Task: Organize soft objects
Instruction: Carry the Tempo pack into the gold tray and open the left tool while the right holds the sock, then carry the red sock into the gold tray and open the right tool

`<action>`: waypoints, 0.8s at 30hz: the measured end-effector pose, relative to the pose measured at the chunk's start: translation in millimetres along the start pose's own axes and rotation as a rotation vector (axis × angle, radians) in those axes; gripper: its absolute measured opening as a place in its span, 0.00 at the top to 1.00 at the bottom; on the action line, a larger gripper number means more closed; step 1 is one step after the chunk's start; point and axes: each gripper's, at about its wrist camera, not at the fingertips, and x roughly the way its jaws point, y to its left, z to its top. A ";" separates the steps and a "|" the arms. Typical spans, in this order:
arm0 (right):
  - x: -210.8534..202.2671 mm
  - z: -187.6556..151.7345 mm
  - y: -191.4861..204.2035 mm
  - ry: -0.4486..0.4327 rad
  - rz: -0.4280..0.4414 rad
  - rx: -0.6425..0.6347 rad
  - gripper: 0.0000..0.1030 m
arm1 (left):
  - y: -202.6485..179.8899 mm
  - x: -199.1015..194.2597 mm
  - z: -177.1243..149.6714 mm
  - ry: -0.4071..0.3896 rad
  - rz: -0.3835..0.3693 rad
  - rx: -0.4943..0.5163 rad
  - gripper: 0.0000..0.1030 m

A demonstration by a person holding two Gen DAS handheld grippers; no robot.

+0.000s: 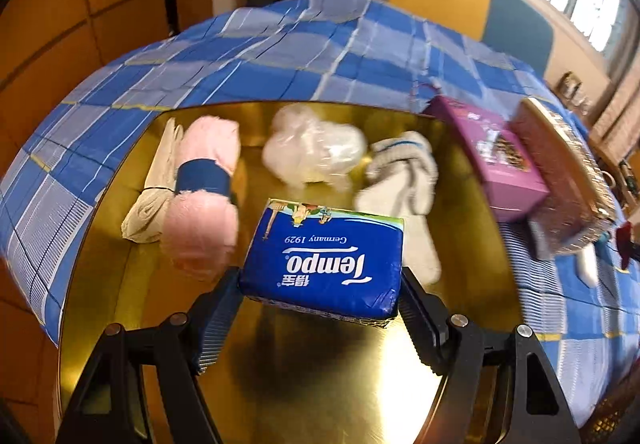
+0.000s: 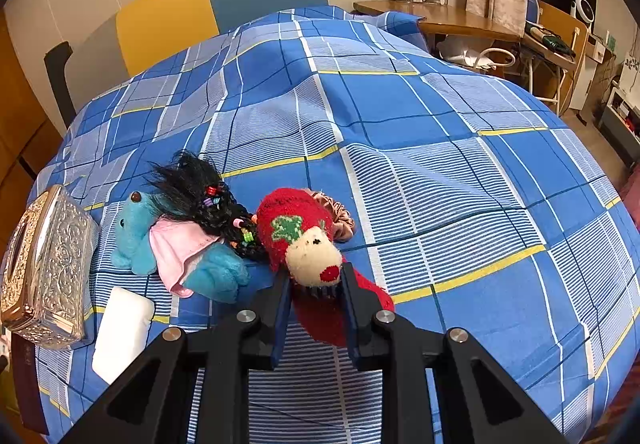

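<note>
Left fingers: we see our left gripper pinching a blue plastic-wrapped Tempo tissue pack by its two short ends, held above a round shiny gold tray.
Right fingers: our right gripper has its fingers drawn close, pinching a red fuzzy sock with a cream reindeer face that lies on the bed.
Tray, far half: we count a beige folded cloth touching a pink fluffy roll with a blue band, then a crumpled clear plastic bag, then a white sock with blue stripes.
Beside the tray: a purple cardboard box leans against an embossed metal tissue box, toward the right edge of the blue checked bedsheet.
Near the red sock: a blue plush toy in a pink cloth, a black braided wig with coloured beads, a brown satin scrunchie, and a white rectangular block closer to us.
</note>
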 end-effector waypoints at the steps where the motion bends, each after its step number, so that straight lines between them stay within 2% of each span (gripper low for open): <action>1: 0.2 0.0 1.2 0.000 0.000 -0.006 0.78 | 3.4 3.5 3.2 0.004 0.001 -0.015 0.26; 5: 3.0 -0.2 3.7 0.008 -0.014 -0.023 0.78 | 7.4 11.8 14.0 0.036 0.008 -0.036 0.25; 8: 4.5 -0.2 3.3 0.013 -0.024 -0.026 0.78 | 10.4 13.0 19.9 0.035 0.021 -0.063 0.17; 11: 4.1 0.1 2.7 0.010 -0.026 -0.022 0.78 | 13.3 7.5 22.7 0.011 0.028 -0.086 0.11; 14: 4.0 0.2 1.7 0.009 -0.031 -0.022 0.78 | 15.6 -6.4 18.6 -0.034 0.013 -0.095 0.11; 18: 0.3 1.7 2.0 -0.013 -0.036 -0.022 0.78 | 11.1 -27.5 4.7 -0.102 -0.009 -0.069 0.11; 24: -19.6 2.9 9.4 -0.100 -0.025 -0.028 0.78 | -5.9 -51.7 -19.9 -0.178 -0.025 0.047 0.11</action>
